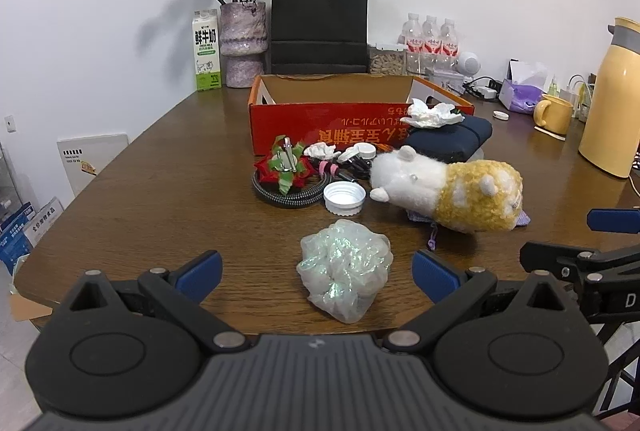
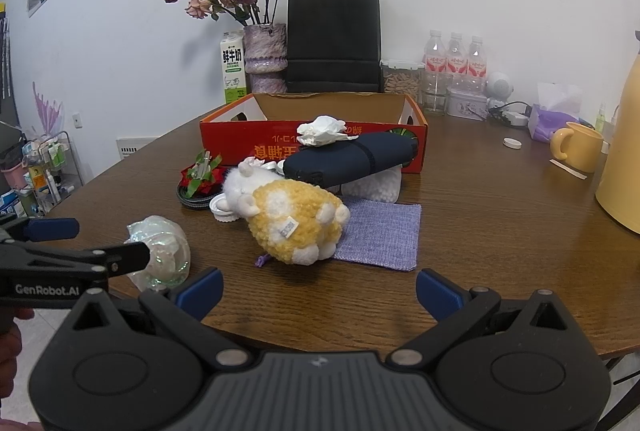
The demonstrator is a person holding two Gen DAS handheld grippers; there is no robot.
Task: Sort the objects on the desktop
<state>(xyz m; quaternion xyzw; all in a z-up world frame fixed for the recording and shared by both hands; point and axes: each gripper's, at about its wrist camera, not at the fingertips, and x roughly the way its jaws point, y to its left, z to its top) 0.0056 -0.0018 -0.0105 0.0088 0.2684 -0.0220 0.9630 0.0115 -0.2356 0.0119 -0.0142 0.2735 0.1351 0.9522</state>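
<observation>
**Desktop clutter waits in front of the red box, both grippers empty**

Desktop objects sit bunched on the brown table, just near of the open red cardboard box. Nearest lies a crumpled iridescent plastic wad, between the blue pads of the left gripper, whose jaws stand wide apart and touch nothing. Just beyond the wad is a white bottle cap; left of the cap, a red and green bow rests on a coiled braided cable. To the right, a white and yellow plush toy lies on its side, partly over a purple knitted cloth. Farther back, a dark blue pouch leans against the box with a crumpled white tissue on top. The right gripper hovers at the near table edge, jaws wide apart, holding nothing. A yellow mug stands far right.
</observation>
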